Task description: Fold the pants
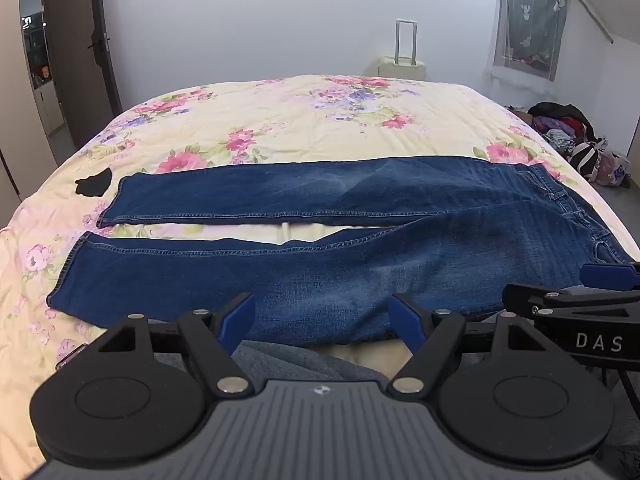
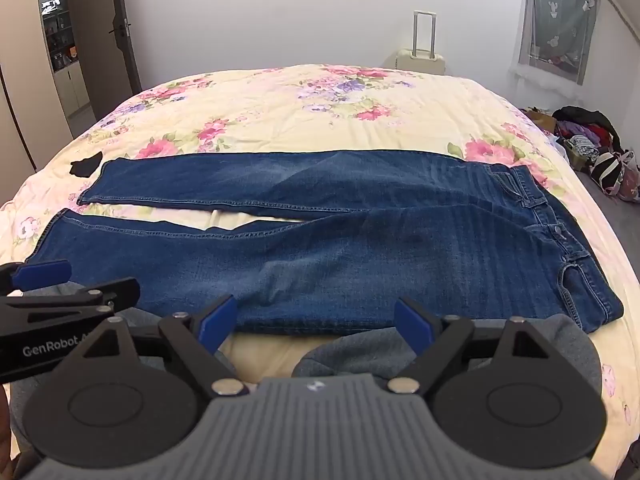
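Blue jeans [image 1: 320, 264] lie flat across the floral bed, waistband at the right, both leg ends at the left, legs slightly apart. They also show in the right wrist view [image 2: 340, 256]. My left gripper [image 1: 322, 320] is open and empty, hovering just above the near edge of the near leg. My right gripper [image 2: 316, 322] is open and empty, at the near edge of the jeans by the thigh. The right gripper also shows at the right edge of the left wrist view [image 1: 580, 300], and the left gripper at the left edge of the right wrist view [image 2: 60, 288].
A floral quilt [image 1: 300, 128] covers the bed. A small black cloth [image 1: 94, 184] lies by the far leg end. Grey fabric [image 2: 360, 348] lies at the near bed edge. A suitcase [image 1: 404, 64] stands by the far wall; a clothes pile [image 1: 568, 132] is on the floor at right.
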Demonstrator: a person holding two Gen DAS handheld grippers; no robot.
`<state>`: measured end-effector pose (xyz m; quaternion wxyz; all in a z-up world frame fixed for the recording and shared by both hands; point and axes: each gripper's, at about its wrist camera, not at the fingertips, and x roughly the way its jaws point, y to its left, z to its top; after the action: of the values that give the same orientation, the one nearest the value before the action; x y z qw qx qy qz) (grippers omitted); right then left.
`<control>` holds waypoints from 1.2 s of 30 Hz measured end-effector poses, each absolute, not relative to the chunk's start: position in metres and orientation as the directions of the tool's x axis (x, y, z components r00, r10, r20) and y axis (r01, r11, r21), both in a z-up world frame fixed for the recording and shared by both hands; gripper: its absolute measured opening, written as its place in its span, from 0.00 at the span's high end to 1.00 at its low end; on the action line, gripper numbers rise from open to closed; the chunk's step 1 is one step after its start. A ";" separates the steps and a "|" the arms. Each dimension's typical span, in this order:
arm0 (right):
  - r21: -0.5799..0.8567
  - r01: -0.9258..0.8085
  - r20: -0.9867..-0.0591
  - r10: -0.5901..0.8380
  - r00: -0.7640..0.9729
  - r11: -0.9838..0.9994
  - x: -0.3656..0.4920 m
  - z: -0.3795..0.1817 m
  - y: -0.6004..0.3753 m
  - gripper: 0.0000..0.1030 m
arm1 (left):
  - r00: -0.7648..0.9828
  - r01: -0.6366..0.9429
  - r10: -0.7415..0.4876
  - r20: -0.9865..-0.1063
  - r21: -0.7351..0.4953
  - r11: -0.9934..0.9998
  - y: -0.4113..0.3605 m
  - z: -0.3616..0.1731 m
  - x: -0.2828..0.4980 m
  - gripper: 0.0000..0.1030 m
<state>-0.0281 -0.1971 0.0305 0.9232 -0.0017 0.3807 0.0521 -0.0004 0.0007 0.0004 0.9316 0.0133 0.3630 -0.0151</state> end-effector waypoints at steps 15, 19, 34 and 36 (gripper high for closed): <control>0.041 -0.087 -0.689 0.092 0.719 0.995 -0.032 0.032 -0.196 0.20 | 0.745 0.030 -0.011 -0.667 0.017 0.999 0.003 0.004 -0.004 0.22; 0.043 -0.090 -0.690 0.095 0.717 0.995 -0.033 0.032 -0.195 0.20 | 0.748 0.030 -0.009 -0.664 0.019 0.999 0.004 0.004 -0.005 0.21; 0.044 -0.095 -0.690 0.099 0.717 0.994 -0.034 0.033 -0.194 0.20 | 0.750 0.019 0.008 -0.662 0.034 0.999 0.002 0.006 -0.006 0.23; 0.045 -0.095 -0.690 0.100 0.717 0.994 -0.034 0.033 -0.194 0.20 | 0.750 0.018 0.008 -0.662 0.033 0.999 0.003 0.006 -0.006 0.23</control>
<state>-0.0340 -0.1943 0.0332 0.9265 0.0031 0.3725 0.0525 -0.0063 0.0027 0.0057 0.9351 0.0186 0.3538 -0.0028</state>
